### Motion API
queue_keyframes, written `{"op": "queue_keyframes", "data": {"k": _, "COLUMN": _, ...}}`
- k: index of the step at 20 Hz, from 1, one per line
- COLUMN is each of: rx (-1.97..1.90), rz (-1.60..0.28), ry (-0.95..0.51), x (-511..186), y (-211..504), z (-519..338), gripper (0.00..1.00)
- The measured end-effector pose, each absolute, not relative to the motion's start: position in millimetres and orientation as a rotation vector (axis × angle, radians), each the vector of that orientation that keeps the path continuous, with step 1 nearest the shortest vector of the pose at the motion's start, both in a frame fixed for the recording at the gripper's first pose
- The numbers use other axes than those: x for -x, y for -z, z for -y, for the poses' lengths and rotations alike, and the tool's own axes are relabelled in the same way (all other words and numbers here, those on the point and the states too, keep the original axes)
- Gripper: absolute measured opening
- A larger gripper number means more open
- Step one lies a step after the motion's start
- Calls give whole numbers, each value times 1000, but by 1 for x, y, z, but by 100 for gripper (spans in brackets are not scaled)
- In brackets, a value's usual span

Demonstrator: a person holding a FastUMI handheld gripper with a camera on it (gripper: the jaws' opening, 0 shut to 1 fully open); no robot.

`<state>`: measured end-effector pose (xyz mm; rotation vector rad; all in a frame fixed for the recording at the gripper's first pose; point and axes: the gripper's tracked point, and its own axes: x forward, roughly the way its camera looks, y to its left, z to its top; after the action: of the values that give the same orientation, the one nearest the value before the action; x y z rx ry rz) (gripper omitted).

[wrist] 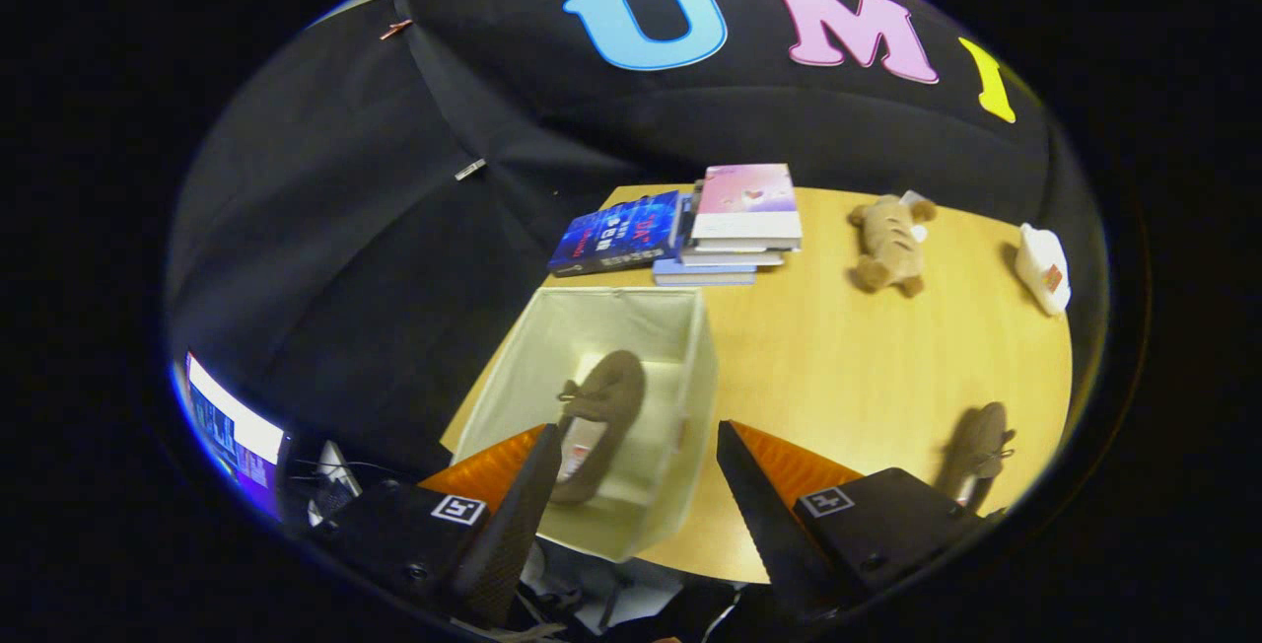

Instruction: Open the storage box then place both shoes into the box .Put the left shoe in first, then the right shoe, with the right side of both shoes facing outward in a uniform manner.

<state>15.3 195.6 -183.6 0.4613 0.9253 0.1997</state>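
Gripper (631,485) spread wide, empty, above open cream fabric storage box (690,367) holding one brown suede shoe (601,406); second brown shoe (976,446) on wooden tabletop (838,367) at 3 o'clock of box.

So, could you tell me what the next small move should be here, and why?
Probably swing the open, empty gripper over to the shoe on the table: one shoe already lies inside the open storage box, so the second remains.

No wording was legible. The blue book (619,232) at my 12 o'clock bore print too small to read. Square coded tags (459,509) sat on my gripper (636,429), its fingers spread and holding nothing.
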Motion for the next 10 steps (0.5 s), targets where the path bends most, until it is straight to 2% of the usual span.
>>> {"op": "queue_keyframes", "data": {"k": 5, "rx": -417, "rz": -891, "ry": -34, "x": 26, "y": 190, "z": -81, "gripper": 98}}
{"op": "queue_keyframes", "data": {"k": 10, "rx": -362, "rz": -936, "ry": 125, "x": 86, "y": 222, "z": 23, "gripper": 99}}
